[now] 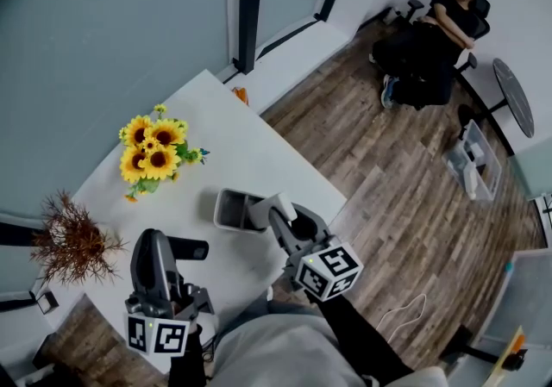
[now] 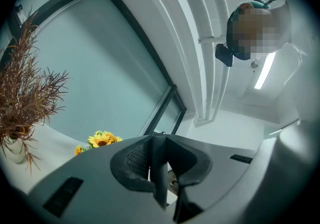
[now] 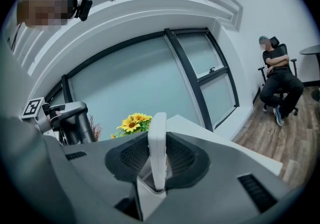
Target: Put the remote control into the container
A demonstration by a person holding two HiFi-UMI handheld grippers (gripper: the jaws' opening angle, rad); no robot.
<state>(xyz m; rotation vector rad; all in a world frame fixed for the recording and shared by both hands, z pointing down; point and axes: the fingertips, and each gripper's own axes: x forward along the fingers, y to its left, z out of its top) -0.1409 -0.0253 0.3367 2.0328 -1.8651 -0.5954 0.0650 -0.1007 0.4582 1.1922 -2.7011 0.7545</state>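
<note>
Status: pick is done, place isn't

- right gripper point(image 3: 157, 162): jaws clamped on the white remote control point(image 3: 159, 140). It is held edge-on and upright between the pads, with its far end sticking out well past the jaw tips
- head view: the remote sits at the right end of the open white container point(image 1: 222, 204), touching or just above its rim; can't tell which from this angle. It isn't down inside yet
- the container is on the white table point(image 1: 216, 118), near its right edge, with the sunflowers point(image 1: 153, 151) further left and the dried plant point(image 1: 73, 243) at the near-left corner
- left gripper point(image 2: 161, 165): jaws together with nothing between them, pointed up at the ceiling. It's parked near-left of the container and looks idle for this task
- a person in an office chair point(image 1: 435, 32) is far right on the wood floor, well away from the work

My read on what's left: shift the remote left so it's over the opening, tip or lower it in, open the jaws, back off. The remote looks long against the container, so it may need to go in angled or lengthwise. I'd call it roughly two-thirds through
</note>
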